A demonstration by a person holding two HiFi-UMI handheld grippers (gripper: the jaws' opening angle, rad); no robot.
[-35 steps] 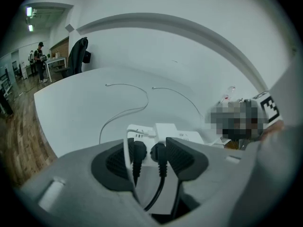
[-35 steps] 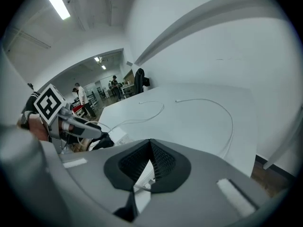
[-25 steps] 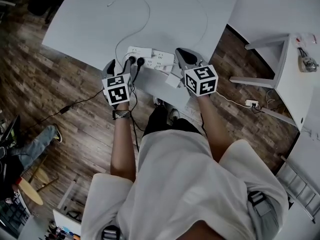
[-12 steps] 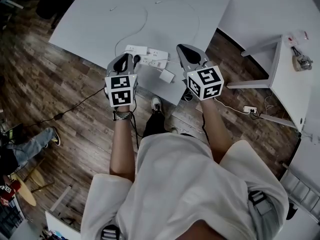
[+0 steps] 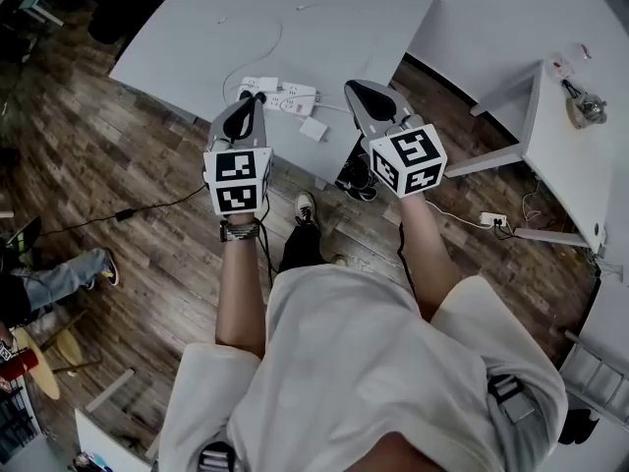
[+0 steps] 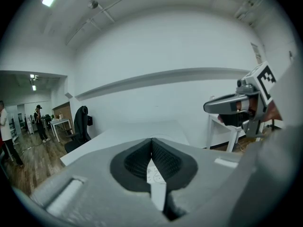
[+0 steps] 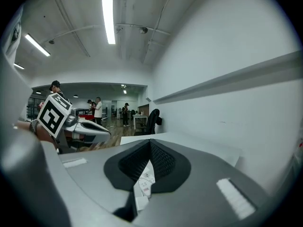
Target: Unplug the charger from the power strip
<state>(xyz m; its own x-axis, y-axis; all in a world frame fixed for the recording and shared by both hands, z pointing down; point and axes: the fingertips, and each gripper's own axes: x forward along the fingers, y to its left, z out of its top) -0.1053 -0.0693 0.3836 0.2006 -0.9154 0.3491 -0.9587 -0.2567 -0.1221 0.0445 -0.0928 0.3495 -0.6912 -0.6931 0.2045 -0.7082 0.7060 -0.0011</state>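
Observation:
The white power strip [image 5: 282,93] lies on the white table [image 5: 324,28] near its front edge. A small white charger block [image 5: 314,128] lies loose on the table just in front of the strip, apart from it. My left gripper [image 5: 253,103] hangs above the strip's left end, jaws shut and empty; a dark plug shows beside its tip. My right gripper [image 5: 357,89] hovers to the right of the strip, also shut with nothing in it. In the left gripper view the shut jaws [image 6: 152,143] leave a slit showing the strip [image 6: 154,174] below. The right gripper view [image 7: 150,145] shows the same.
Thin white cables [image 5: 270,42] curl across the table. A white side table [image 5: 560,155] stands at the right, another power strip [image 5: 491,221] on the floor beside it. Shoes [image 5: 356,175] sit under the table edge. A black cable [image 5: 147,207] and a seated person's leg [image 5: 59,273] are at the left.
Both grippers have lifted up and away from the table. The left jaws, open near the strip's plugs a second ago, have shut on nothing. The charger lies where it was.

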